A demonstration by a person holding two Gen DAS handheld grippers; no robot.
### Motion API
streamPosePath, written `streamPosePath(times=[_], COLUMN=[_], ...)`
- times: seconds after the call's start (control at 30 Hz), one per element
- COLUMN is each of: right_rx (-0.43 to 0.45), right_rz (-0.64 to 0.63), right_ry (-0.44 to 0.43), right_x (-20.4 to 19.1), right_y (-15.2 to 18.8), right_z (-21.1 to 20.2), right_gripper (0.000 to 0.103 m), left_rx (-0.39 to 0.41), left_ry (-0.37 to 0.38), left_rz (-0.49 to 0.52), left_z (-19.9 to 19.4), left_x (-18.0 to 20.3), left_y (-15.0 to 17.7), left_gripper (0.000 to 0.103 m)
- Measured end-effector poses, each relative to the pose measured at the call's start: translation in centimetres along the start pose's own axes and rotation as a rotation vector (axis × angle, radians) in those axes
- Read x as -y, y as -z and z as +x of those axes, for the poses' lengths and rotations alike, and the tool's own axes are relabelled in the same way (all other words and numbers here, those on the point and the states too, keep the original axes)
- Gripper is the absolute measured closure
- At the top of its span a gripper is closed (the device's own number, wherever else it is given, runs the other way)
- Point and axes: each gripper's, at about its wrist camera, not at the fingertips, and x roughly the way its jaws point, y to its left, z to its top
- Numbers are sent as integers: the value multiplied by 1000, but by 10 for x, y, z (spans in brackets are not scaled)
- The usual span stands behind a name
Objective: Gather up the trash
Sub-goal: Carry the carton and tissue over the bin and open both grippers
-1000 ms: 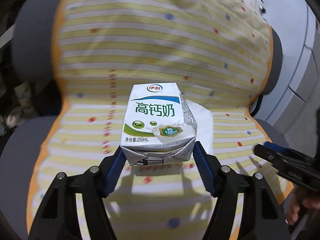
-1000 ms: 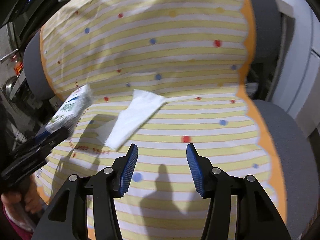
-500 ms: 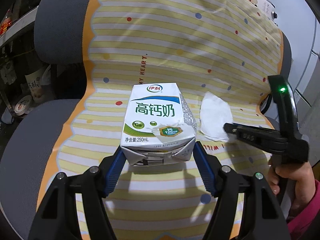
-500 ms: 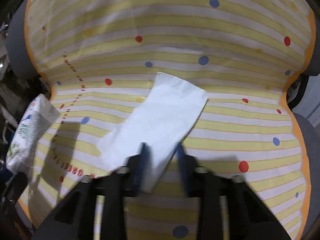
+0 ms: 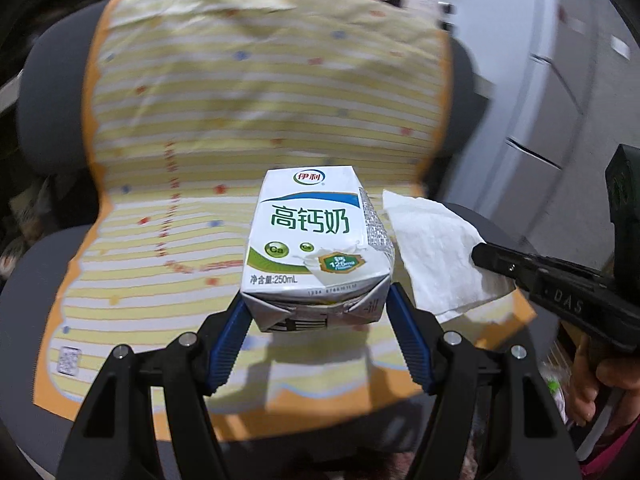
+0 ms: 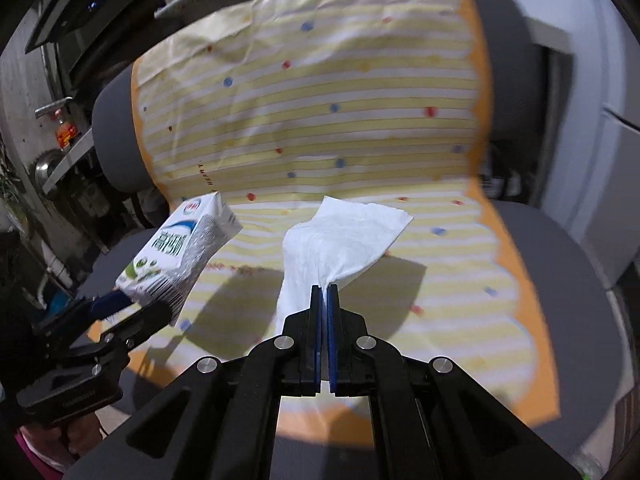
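Observation:
My left gripper [image 5: 318, 312] is shut on a white and green 250 mL milk carton [image 5: 316, 240] and holds it above the chair seat. The carton also shows at the left of the right wrist view [image 6: 180, 252]. My right gripper [image 6: 324, 292] is shut on a white paper tissue [image 6: 344, 240] and holds it lifted off the seat. The tissue [image 5: 436, 252] and the right gripper [image 5: 480, 254] show to the right of the carton in the left wrist view.
A grey office chair [image 6: 560, 264] carries a yellow striped cushion cover with coloured dots [image 6: 320, 100]. A white cabinet [image 5: 540, 100] stands at the right. Shelves with cluttered items [image 6: 60, 140] are at the left.
My right gripper closed on the tissue and lifted it off the cushion. Both grippers pulled back from the seat, the left still holding the carton.

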Motion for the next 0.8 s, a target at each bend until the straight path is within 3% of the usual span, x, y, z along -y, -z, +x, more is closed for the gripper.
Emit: streamPosePath(times=[0.43,0.8], right_rx=[138,32], right_rz=[115,320], right_ry=[202,435], right_x=[81,171], right_y=[87,193], right_z=[-123,-164], right_gripper=[100,98], left_rx=[55,12], left_ry=[167,330], left_rz=[175,293], left_z=[-17,-2], left_x=[124,206], left_y=[52,77], left_gripper=[36,36])
